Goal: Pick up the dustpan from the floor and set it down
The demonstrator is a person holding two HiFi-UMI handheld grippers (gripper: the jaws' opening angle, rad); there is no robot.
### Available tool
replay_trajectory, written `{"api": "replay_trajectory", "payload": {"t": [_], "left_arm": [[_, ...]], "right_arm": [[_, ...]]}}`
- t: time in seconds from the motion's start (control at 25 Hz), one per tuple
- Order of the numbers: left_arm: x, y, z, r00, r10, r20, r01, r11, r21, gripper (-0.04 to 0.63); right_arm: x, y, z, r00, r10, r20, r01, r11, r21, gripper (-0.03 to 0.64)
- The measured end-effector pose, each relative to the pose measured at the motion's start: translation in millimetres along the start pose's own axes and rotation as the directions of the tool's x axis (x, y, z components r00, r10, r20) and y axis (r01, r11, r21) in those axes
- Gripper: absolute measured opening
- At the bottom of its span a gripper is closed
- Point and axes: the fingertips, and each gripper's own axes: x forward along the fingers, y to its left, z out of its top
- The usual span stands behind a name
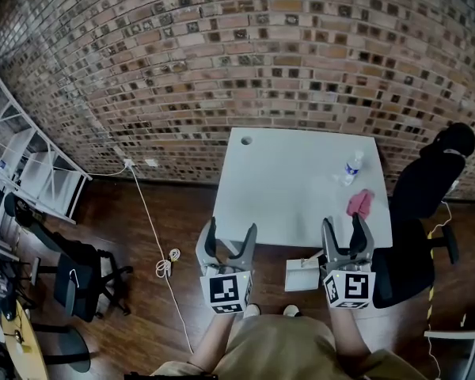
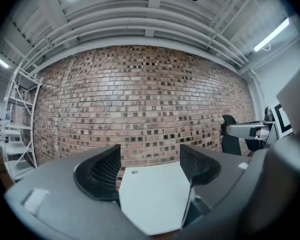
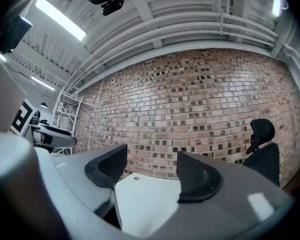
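Dustpan (image 1: 302, 275) lies on floor (image 1: 134, 228), heading unclear; left claw (image 1: 233, 228), right claw (image 1: 342, 222) spread, empty.

An office: white desk (image 1: 285, 180), swivel chairs (image 1: 416, 212), brick wall (image 1: 222, 54).

The right gripper (image 3: 150, 171) has its black jaws apart, with nothing between them. Past them lies a white table (image 3: 142, 204), with a brick wall (image 3: 190, 109) behind it. A black chair (image 3: 262, 151) stands at the right, a white shelf (image 3: 67, 115) at the left, and a strip light (image 3: 60, 18) overhead.
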Motion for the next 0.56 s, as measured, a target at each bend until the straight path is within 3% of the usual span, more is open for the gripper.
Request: {"api": "replay_trajectory", "payload": {"t": [0.4, 0.56], "left_arm": [[-3.5, -5.4, -0.8, 0.999, -0.033, 0.004, 0.033, 0.999, -0.018, 0.347], [-5.2, -7.4, -3.5, 0.999, -0.041, -0.001, 0.041, 0.999, -0.009, 0.347]], "right_arm": [[-9.9, 4.4, 1.1, 0.999, -0.025, -0.026, 0.024, 0.999, -0.039, 0.298], [-15.5, 5.2, -7.3, 0.996, -0.043, -0.081, 0.036, 0.996, -0.084, 0.302]]}}
